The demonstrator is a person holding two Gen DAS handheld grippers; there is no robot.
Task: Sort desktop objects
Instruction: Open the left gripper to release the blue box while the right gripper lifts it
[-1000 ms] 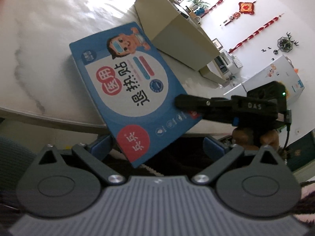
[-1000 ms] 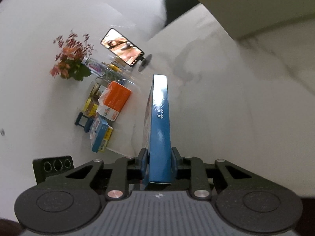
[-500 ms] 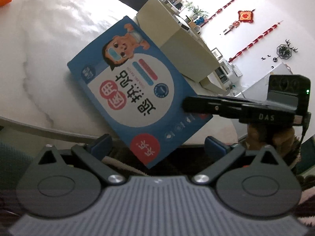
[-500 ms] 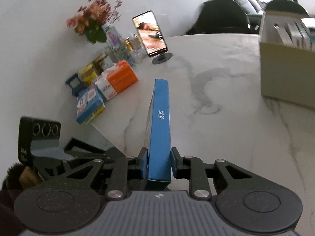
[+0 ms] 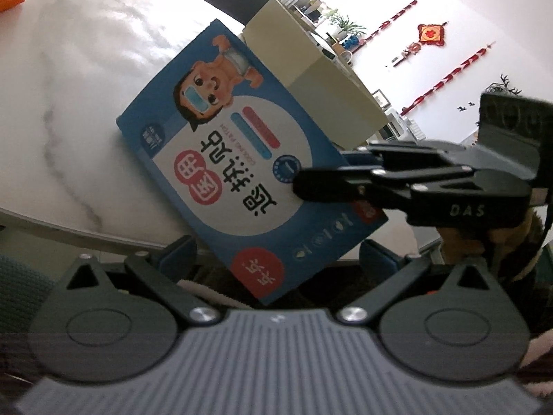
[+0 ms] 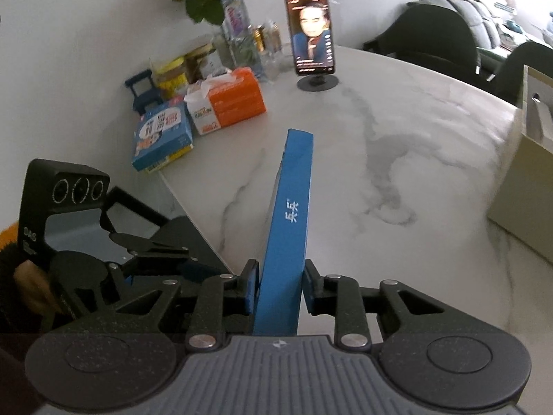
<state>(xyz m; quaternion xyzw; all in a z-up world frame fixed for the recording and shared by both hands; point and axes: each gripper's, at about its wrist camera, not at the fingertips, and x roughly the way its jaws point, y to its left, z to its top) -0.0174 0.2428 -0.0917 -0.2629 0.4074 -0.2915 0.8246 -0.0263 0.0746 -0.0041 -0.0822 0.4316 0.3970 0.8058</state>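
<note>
Over the near table edge [image 5: 69, 180], left view: blue box [image 5: 242, 173] pinched at its right corner by right gripper [image 5: 325, 186]; left gripper [image 5: 276, 259] gapes empty. Right view: jaws, just easing apart, clamp box [image 6: 292, 221] edge-on. Light, stiff card; grip faces near the edge.

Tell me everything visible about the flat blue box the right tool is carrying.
The blue box is a thin cardboard carton. Its face carries a cartoon child, a white oval, Chinese lettering and red circles. The right tool holds it by one end, narrow side up in that tool's view. Its jaws have just been opening slightly with the box between them. It hangs tilted over the marble table.
</note>
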